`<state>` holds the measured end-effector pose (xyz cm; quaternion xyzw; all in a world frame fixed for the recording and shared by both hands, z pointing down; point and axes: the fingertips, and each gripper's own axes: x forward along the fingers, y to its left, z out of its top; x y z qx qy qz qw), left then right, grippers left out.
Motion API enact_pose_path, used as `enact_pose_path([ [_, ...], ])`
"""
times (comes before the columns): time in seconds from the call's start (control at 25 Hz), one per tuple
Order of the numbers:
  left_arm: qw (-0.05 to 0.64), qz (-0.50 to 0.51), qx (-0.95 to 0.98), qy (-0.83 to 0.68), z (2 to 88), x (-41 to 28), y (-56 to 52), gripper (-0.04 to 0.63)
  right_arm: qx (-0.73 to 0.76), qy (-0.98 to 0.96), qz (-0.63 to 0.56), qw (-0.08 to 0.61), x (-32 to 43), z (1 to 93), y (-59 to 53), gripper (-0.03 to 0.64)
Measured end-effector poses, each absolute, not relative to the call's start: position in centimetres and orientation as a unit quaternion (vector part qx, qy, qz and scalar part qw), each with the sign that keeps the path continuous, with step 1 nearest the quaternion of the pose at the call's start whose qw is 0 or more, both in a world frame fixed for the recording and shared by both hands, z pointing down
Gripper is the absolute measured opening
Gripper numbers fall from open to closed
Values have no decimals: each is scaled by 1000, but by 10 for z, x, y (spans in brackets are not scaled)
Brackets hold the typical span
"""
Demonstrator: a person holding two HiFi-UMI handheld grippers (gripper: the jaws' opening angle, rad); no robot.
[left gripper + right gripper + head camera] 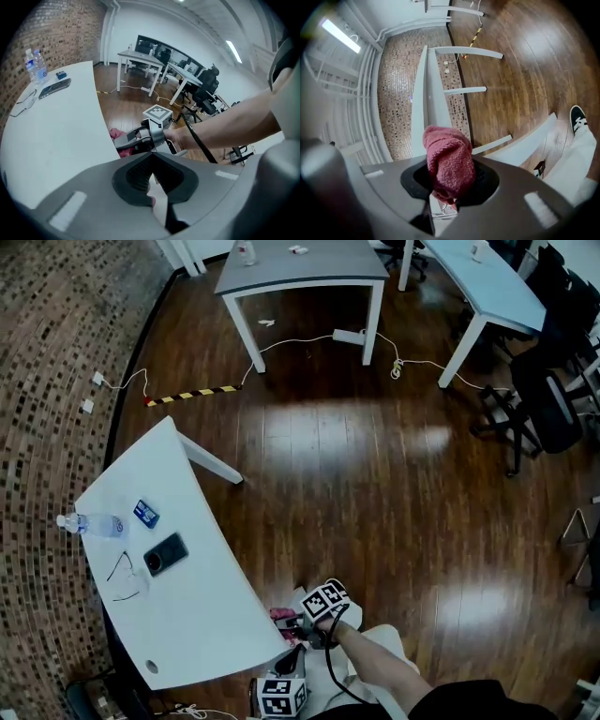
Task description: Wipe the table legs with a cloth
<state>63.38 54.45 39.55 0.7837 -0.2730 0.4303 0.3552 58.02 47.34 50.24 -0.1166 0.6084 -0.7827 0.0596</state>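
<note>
While my right gripper [446,190] is clamping the pink cloth [449,159] just beside the edge of the white table [192,601], I am holding my left gripper [153,174] nearby, jaws together, empty

Three tables stand in the room: the white table [202,615] and, well beyond it, a grey table [300,263] and a pale table [487,282]. On the white table lie one phone [166,554], one blue box [145,513] and one pair of glasses [125,579]. At its near corner are two grippers, the left gripper [152,180] and the right gripper [450,187], and one pink cloth [449,161].
</note>
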Motion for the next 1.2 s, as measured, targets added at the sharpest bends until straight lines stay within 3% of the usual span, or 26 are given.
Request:
enact_pose_path([
  [0.28,412,405,737,-350,391,643,479,-3,-118,570,-813,33,580,511,385,84],
  [0.68,523,308,622,-494,406,710,346,-3,-72,596,-792,-107,610,511,207,86],
  [0.88,520,241,613,-543,387,754,253,-3,-75,625,-761,-154,620,502,102,87],
  [1.2,504,202,625,-561,386,756,122,-3,-82,640,-736,-203,619,507,-12,87],
])
